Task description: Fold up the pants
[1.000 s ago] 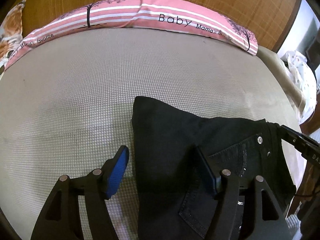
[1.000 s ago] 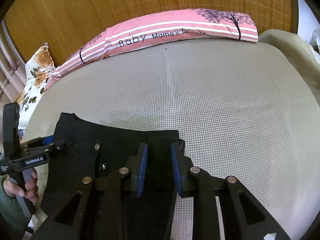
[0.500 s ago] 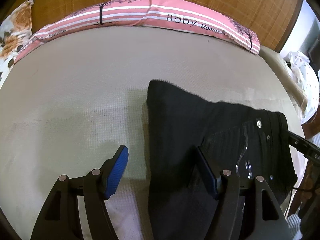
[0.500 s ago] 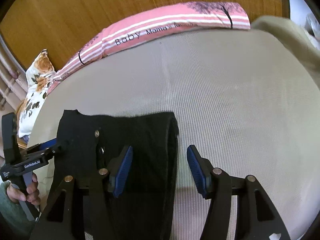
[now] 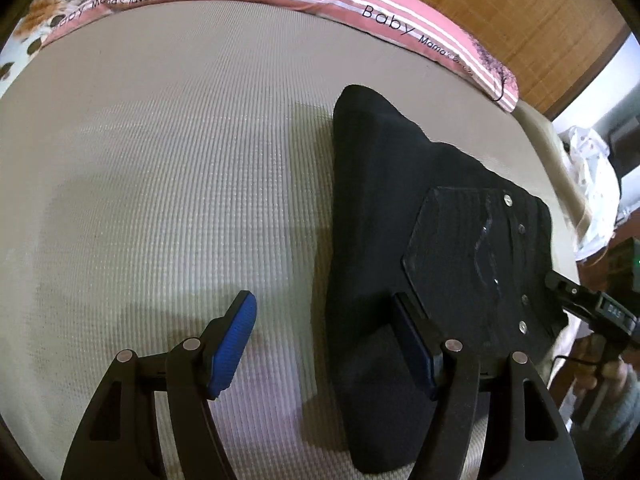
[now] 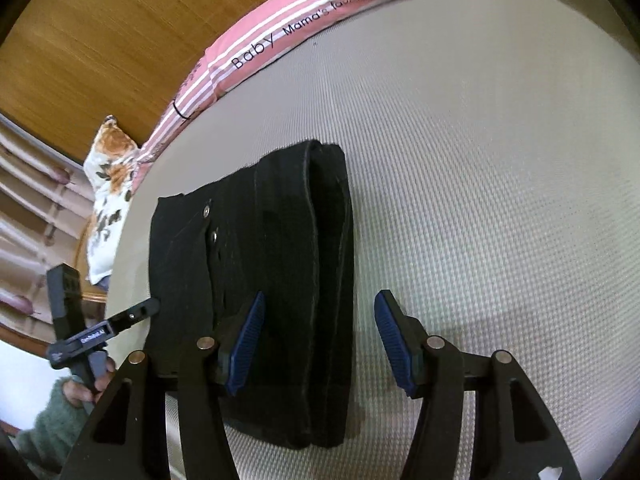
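Pants: black pants lie folded into a compact stack on the bed, toward its near edge, waistband rivets facing up.
Left tool: our left tool hangs released, blue pads spread wide, one finger over bare bed and the other over the near left edge of the stack, gripping nothing.
Right tool: our right tool is likewise released; its left finger hovers above the cloth and its right one above the bed, straddling the stack's layered right edge.
Reason for the pose: we judge that both tools have let go so the bundle can settle flat under its own weight, each tool kept at a side edge where it could nip the fabric again.
Fold: layered edges show in the right wrist view, lying roughly even, which suggests to us that the folding is near its end.
Surroundings: a pink striped pillow lies along the far side of the bed, well apart from the pants, with a floral pillow at the far left corner.
Risk: stiff denim may spring open at the thick edge, so we would press it or square it before leaving.
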Action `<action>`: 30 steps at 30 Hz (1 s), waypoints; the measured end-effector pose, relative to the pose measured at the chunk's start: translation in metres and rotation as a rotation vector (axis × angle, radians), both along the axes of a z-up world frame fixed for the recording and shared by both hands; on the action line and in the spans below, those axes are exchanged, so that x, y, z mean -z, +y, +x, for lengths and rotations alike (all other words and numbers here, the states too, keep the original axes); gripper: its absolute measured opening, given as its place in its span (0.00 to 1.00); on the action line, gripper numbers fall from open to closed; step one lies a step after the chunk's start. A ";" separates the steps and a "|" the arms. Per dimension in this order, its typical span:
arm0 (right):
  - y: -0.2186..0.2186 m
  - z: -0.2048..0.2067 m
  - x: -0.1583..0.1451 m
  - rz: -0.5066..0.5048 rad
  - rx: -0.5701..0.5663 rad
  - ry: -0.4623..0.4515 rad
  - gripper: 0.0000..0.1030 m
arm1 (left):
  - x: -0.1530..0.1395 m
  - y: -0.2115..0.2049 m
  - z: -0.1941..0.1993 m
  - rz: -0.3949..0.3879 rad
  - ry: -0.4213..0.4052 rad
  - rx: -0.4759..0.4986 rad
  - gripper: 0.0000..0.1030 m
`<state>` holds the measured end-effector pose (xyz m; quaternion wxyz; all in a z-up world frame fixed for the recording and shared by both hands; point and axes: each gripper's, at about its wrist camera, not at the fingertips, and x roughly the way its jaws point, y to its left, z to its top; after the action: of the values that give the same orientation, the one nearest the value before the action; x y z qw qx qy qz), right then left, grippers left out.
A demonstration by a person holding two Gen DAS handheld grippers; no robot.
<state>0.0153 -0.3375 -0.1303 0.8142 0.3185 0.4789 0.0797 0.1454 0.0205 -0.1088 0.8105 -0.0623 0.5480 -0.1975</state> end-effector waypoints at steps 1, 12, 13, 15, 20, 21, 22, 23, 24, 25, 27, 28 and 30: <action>-0.002 -0.001 0.002 0.018 -0.005 0.001 0.53 | 0.000 0.002 -0.002 -0.016 0.006 0.002 0.68; -0.018 0.000 0.023 0.235 -0.061 -0.003 0.53 | 0.003 -0.008 0.002 -0.142 0.062 0.047 0.67; -0.017 0.001 0.024 0.244 -0.067 -0.005 0.53 | 0.003 -0.010 0.003 -0.149 0.063 0.051 0.67; -0.014 0.008 0.027 0.270 -0.085 -0.012 0.52 | 0.004 -0.013 0.005 -0.160 0.064 0.061 0.67; -0.015 0.026 0.034 0.342 -0.094 -0.010 0.50 | 0.005 -0.026 0.011 -0.183 0.067 0.098 0.67; -0.015 0.031 0.036 0.369 -0.093 -0.006 0.50 | 0.006 -0.028 0.013 -0.193 0.069 0.106 0.67; -0.014 0.036 0.038 0.390 -0.094 -0.003 0.48 | 0.006 -0.030 0.016 -0.207 0.073 0.105 0.67; -0.014 0.039 0.040 0.391 -0.096 0.001 0.43 | 0.007 -0.031 0.019 -0.224 0.080 0.102 0.67; -0.012 0.042 0.040 0.389 -0.103 0.000 0.42 | 0.007 -0.032 0.022 -0.238 0.086 0.101 0.67; -0.013 0.043 0.040 0.392 -0.111 -0.004 0.40 | 0.008 -0.032 0.025 -0.251 0.089 0.099 0.67; -0.010 0.049 0.042 0.403 -0.119 -0.011 0.36 | 0.009 -0.032 0.029 -0.272 0.088 0.096 0.67; -0.011 0.051 0.043 0.411 -0.120 -0.014 0.35 | 0.009 -0.031 0.029 -0.273 0.083 0.094 0.66; -0.011 0.052 0.044 0.409 -0.113 -0.014 0.32 | 0.009 -0.035 0.030 -0.256 0.061 0.088 0.61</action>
<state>0.0672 -0.3483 -0.1742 0.7300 0.4492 0.4643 0.2230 0.1752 -0.0140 -0.1177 0.7693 -0.1470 0.5450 -0.2993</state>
